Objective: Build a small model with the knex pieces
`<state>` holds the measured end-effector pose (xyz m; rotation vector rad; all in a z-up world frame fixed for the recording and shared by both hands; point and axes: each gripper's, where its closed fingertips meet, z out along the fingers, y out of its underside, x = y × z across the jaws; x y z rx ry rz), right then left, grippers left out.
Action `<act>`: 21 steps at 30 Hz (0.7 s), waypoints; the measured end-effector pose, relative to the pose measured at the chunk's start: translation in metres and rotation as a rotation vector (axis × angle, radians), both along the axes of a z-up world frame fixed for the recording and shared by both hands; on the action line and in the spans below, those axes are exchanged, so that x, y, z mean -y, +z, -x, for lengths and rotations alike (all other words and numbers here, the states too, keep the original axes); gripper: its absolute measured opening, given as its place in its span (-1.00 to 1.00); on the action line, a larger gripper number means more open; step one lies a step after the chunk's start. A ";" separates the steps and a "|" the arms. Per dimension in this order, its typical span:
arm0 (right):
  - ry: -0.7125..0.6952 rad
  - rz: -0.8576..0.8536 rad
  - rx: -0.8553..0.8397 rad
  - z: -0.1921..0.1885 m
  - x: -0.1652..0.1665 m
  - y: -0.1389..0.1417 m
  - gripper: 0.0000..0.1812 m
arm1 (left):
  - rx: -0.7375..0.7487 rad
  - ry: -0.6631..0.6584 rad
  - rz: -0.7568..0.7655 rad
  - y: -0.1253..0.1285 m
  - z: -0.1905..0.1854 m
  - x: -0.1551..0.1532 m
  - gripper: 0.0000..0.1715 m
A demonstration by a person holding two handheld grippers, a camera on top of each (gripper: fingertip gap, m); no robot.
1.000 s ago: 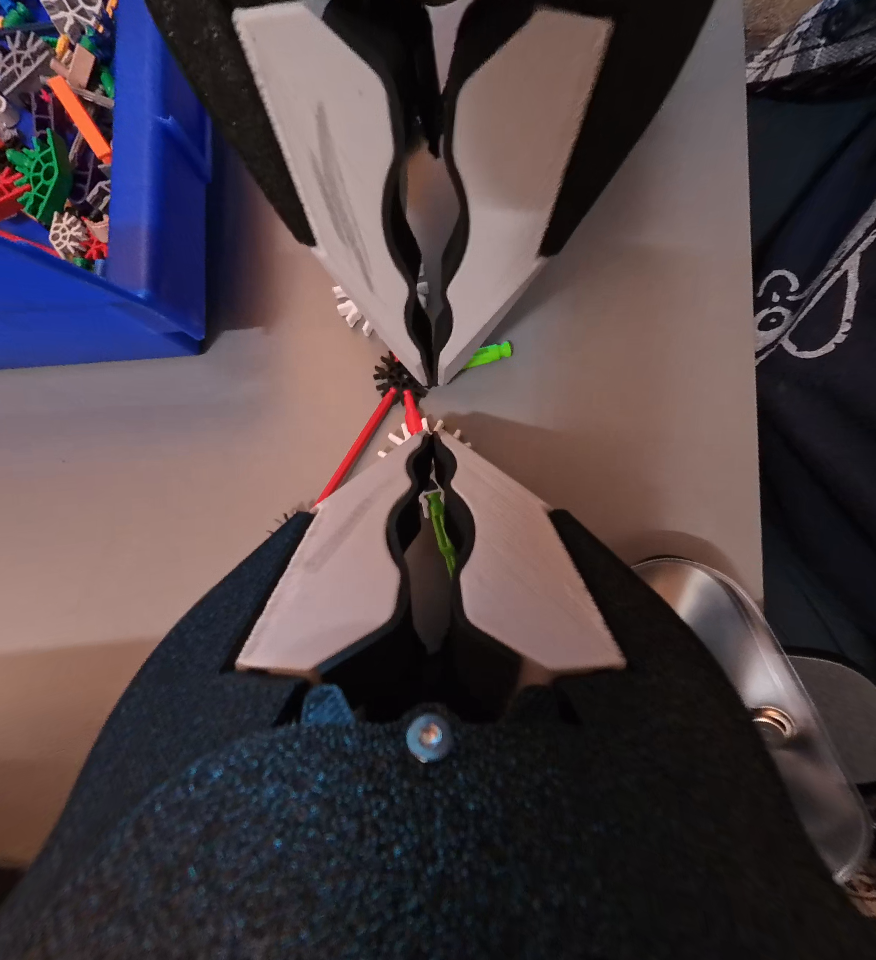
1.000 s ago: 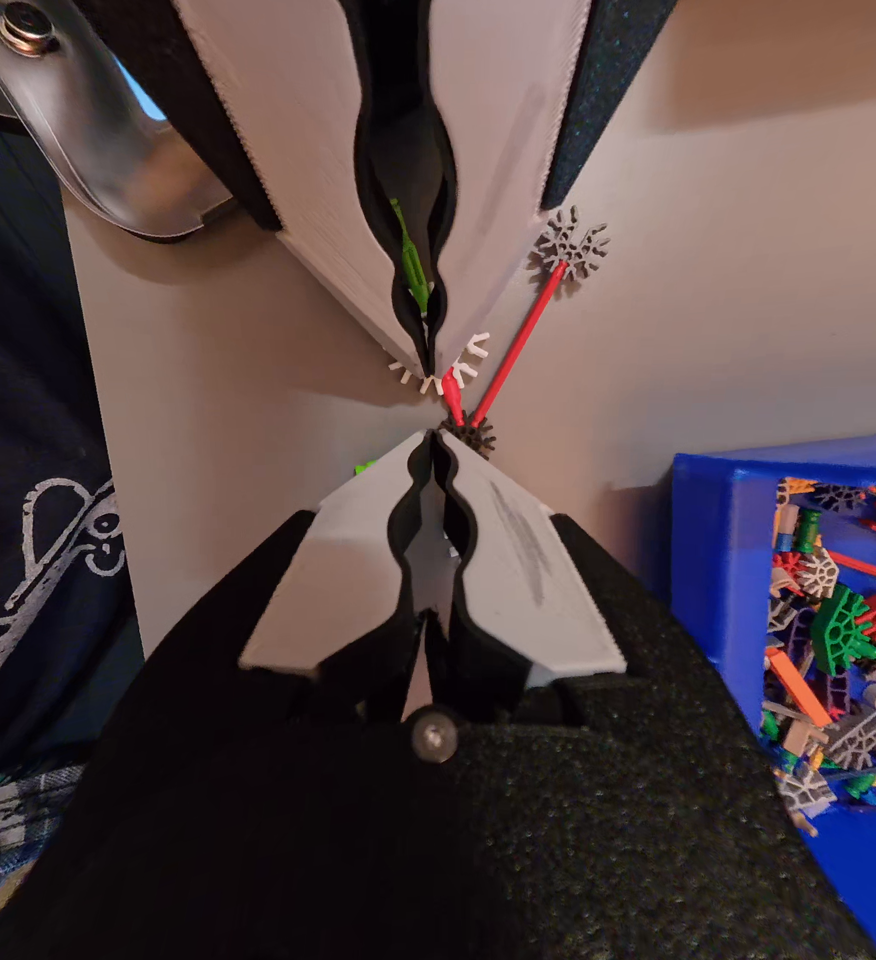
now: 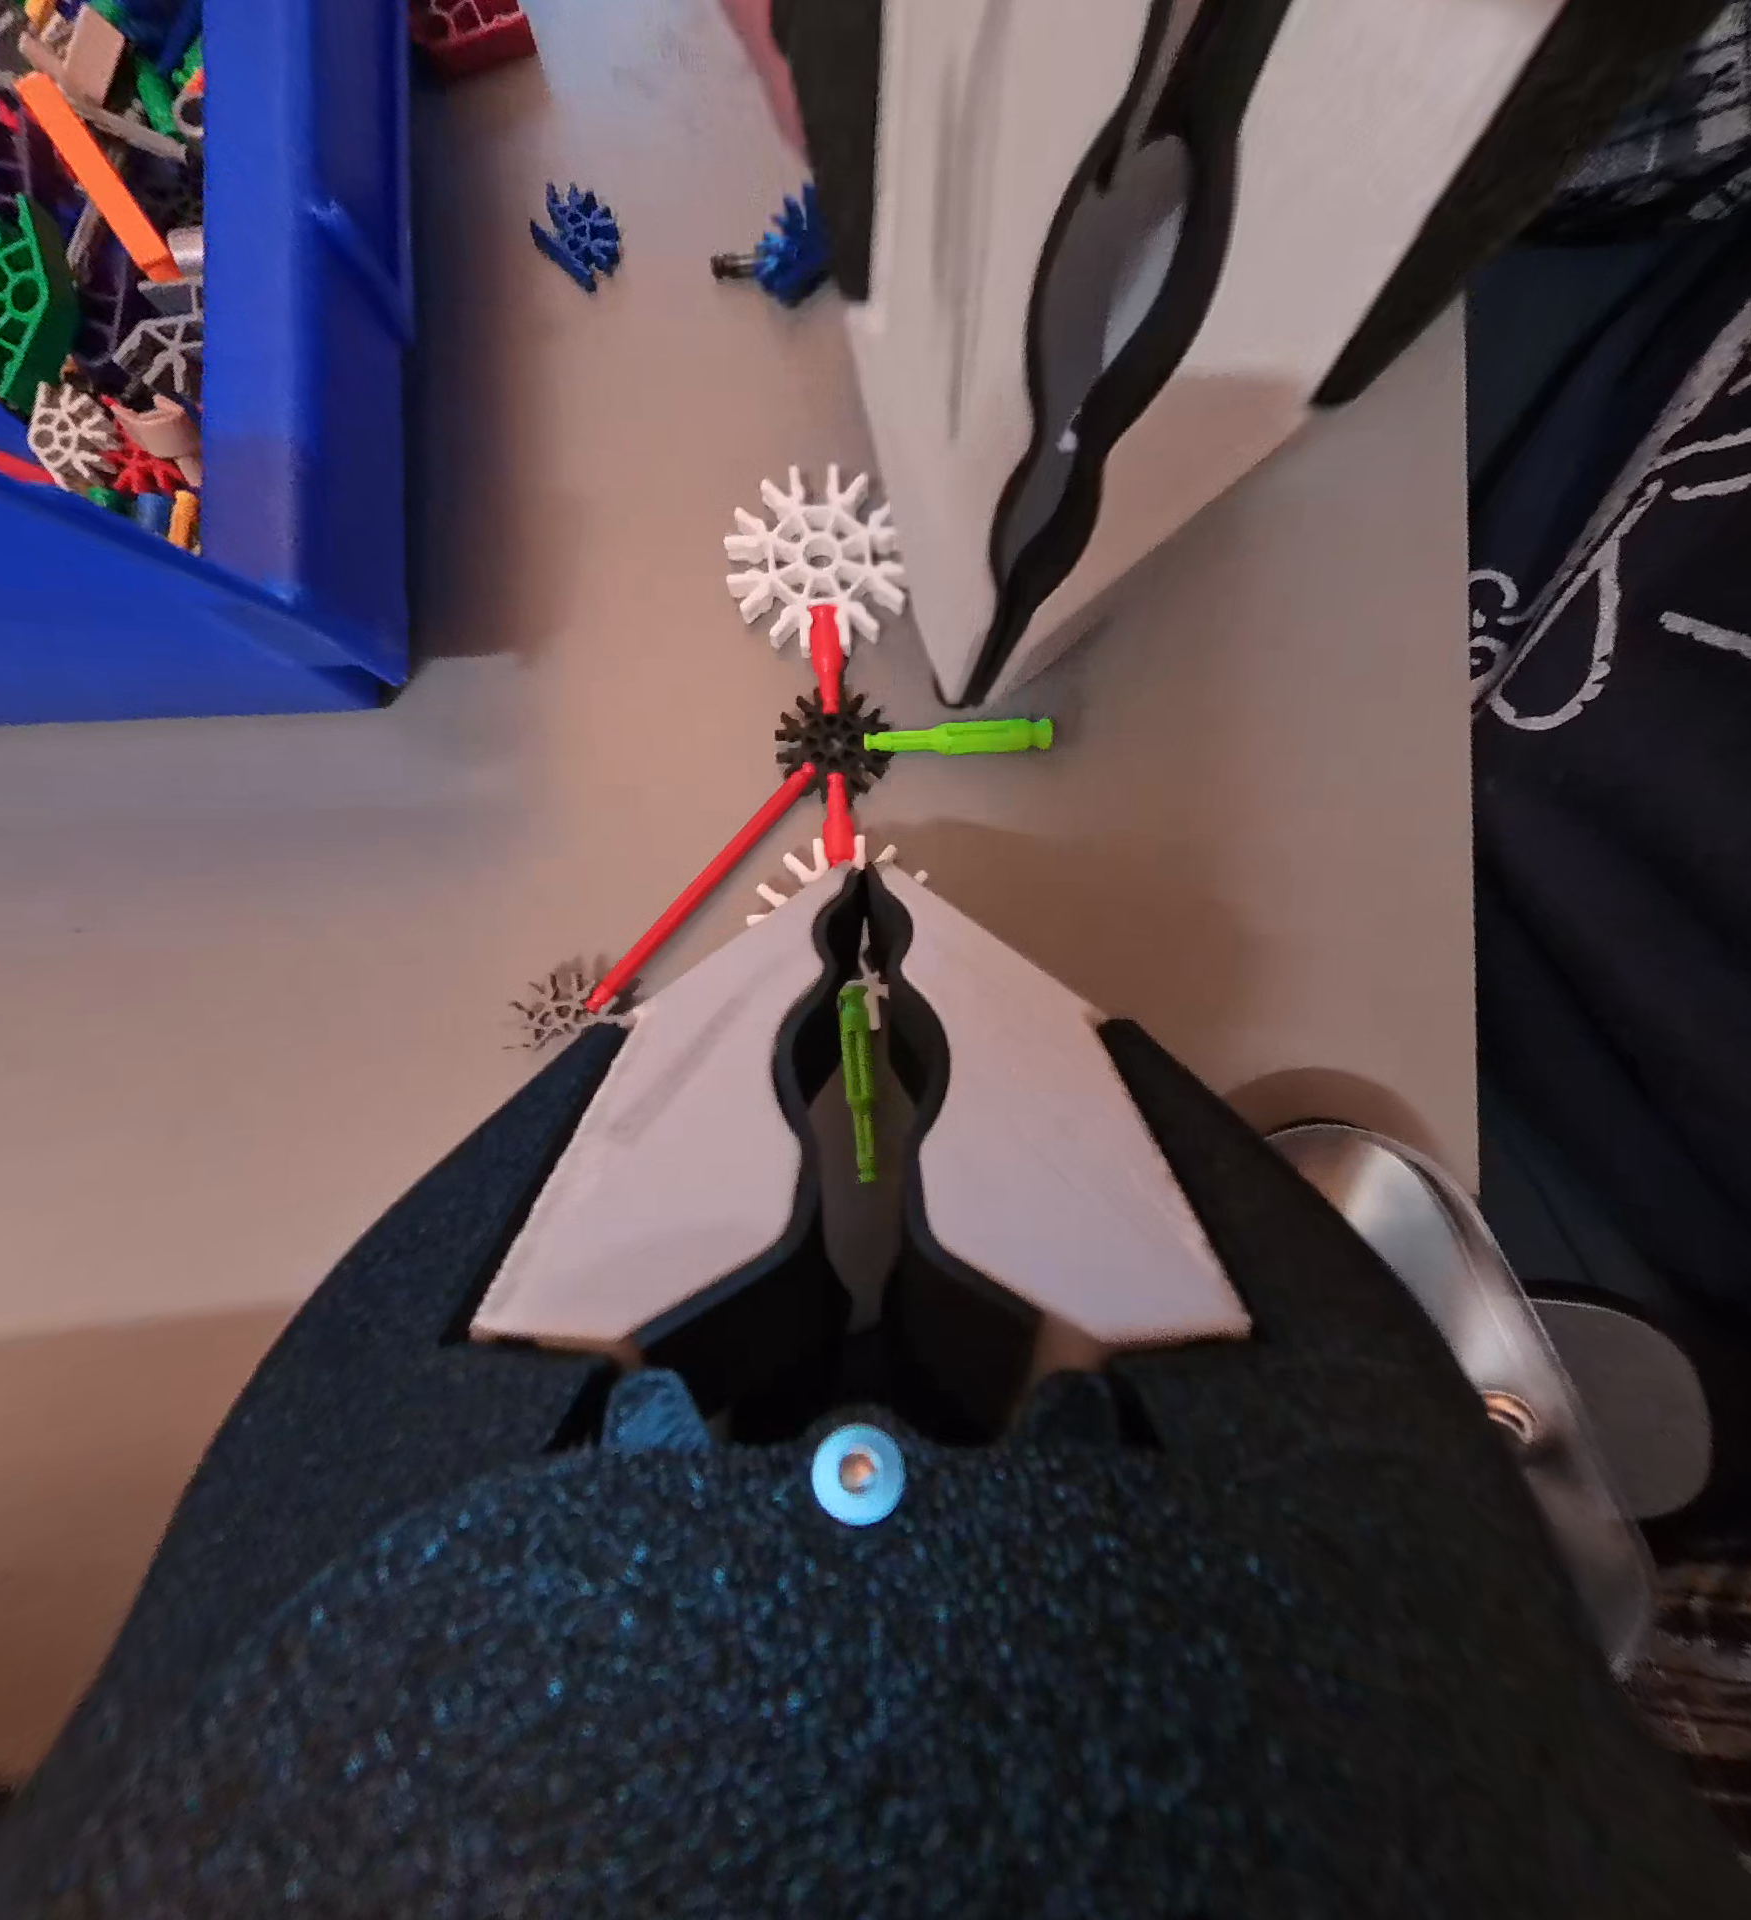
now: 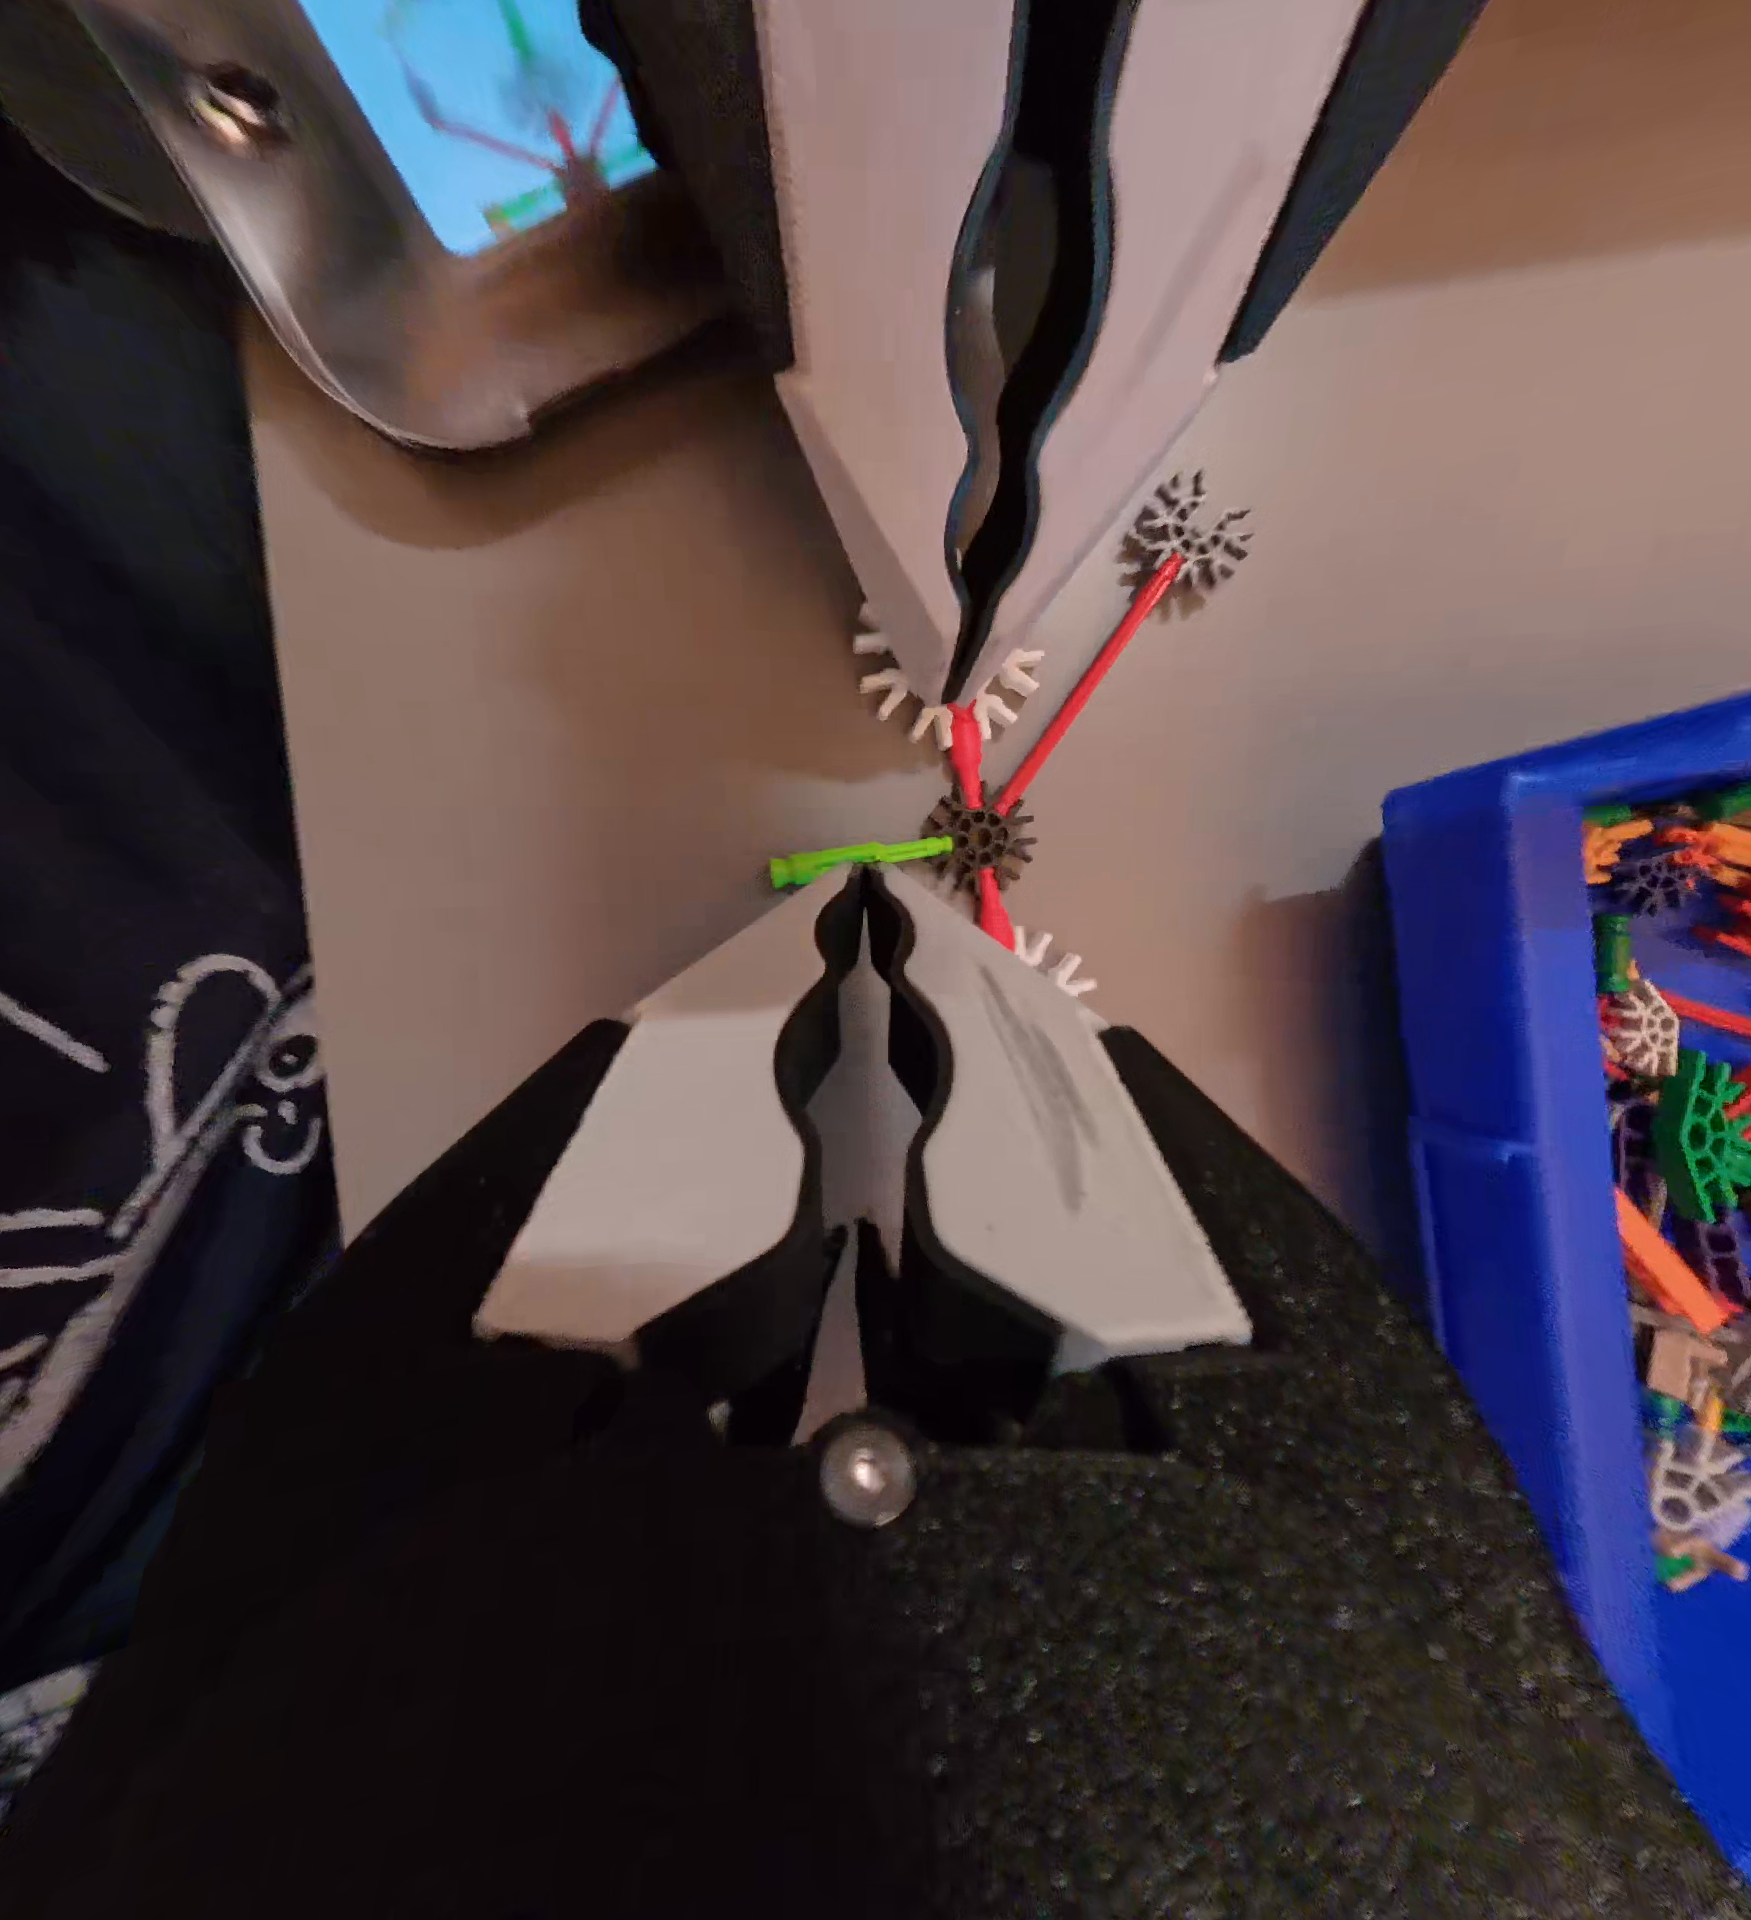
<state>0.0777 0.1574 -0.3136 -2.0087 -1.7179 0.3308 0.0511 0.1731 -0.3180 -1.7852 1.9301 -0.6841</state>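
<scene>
**Rod-and-connector piece pinched at one end on the desk**

At the centre, a black connector (image 3: 833, 740) flat on the grey desk (image 3: 227, 935), with four rods plugged in. Straight ahead of the left gripper (image 3: 863, 875), a short red rod (image 3: 838, 826) into a white connector (image 3: 809, 873), mostly hidden under the fingertips. Left gripper closed on that white connector, a green rod (image 3: 858, 1081) lying between its fingers. Beyond the black hub, a second short red rod (image 3: 825, 649) into a white snowflake connector (image 3: 815, 556). Off to the right, a loose-ended green rod (image 3: 959, 737); back to the left, a long red rod (image 3: 699, 902) ending in a grey connector (image 3: 559, 1010).

Right gripper (image 4: 863, 878) pressed together on nothing, tips just beside the green rod's free end. Farther left of the left gripper, a blue bin (image 3: 305, 364) of mixed pieces; two blue connectors (image 3: 577, 231) loose beyond.
</scene>
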 end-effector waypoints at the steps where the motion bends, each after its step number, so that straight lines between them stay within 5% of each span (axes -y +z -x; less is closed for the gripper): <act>1: -0.023 -0.011 -0.038 -0.002 0.000 0.005 -1.00 | 0.009 0.006 -0.004 0.003 0.000 -0.002 -1.00; 7: -0.133 -0.100 -0.279 -0.023 0.002 0.037 -1.00 | 0.079 0.047 -0.032 0.044 -0.002 -0.020 -0.95; 15: -0.148 -0.213 -0.483 -0.031 0.008 0.039 -0.96 | 0.112 0.059 -0.214 0.110 -0.022 -0.068 -0.92; 21: -0.187 -0.309 -0.596 -0.033 0.000 0.046 -0.95 | 0.019 -0.038 -0.296 0.121 -0.066 -0.100 -0.89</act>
